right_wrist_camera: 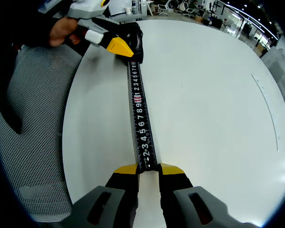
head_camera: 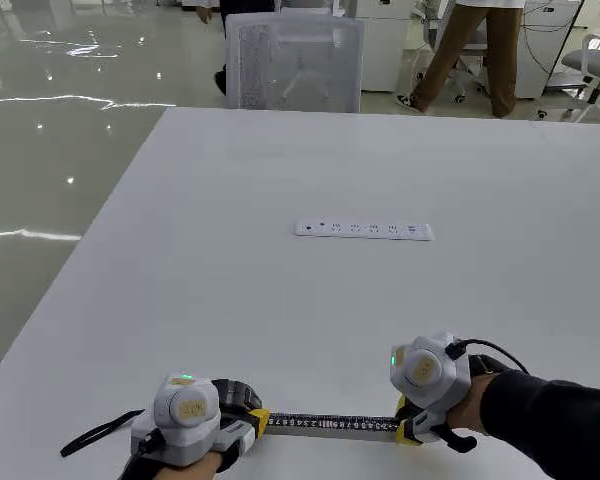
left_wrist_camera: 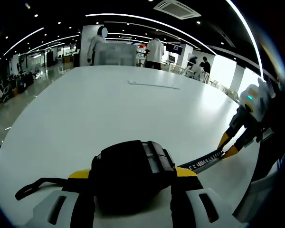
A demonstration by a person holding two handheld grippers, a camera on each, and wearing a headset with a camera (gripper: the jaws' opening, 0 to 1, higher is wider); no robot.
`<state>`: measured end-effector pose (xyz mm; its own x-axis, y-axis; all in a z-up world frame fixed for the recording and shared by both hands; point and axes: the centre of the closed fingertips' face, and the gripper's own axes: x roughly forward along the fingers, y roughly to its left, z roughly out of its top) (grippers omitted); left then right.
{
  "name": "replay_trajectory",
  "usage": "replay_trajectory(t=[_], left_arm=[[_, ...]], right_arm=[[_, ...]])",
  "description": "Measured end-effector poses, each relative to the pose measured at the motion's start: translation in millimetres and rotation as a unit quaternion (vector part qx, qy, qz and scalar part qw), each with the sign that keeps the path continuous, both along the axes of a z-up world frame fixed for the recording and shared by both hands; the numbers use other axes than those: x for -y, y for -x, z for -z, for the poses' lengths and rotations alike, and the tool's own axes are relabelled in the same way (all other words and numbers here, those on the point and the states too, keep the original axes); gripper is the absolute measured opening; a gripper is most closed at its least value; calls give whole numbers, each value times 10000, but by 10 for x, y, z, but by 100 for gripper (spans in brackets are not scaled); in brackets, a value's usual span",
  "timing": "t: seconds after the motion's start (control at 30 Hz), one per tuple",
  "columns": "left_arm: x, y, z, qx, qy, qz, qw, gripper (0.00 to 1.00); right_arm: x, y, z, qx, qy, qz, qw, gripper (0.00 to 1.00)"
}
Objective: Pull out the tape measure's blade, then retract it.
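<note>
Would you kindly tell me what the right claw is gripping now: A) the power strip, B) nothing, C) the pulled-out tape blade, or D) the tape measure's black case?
C: the right claw is shut on the blade near its low numbers, away from the black case.

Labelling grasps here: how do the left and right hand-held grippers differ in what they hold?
The left hand-held gripper clamps the bulky black case, jaws wide apart; the right hand-held gripper pinches the end of the thin blade, jaws nearly together. Both grip one tape measure low over the white table.
</note>
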<state>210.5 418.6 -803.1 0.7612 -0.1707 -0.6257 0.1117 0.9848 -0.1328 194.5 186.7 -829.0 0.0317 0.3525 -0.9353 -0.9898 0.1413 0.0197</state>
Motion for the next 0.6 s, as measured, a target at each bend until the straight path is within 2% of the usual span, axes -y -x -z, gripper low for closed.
replay_trajectory(t=[0.6], left_arm=[[-3, 0, 0, -7, 26, -2, 10000, 60]], right_arm=[[-124, -6, 2, 54, -53, -35, 10000, 12]])
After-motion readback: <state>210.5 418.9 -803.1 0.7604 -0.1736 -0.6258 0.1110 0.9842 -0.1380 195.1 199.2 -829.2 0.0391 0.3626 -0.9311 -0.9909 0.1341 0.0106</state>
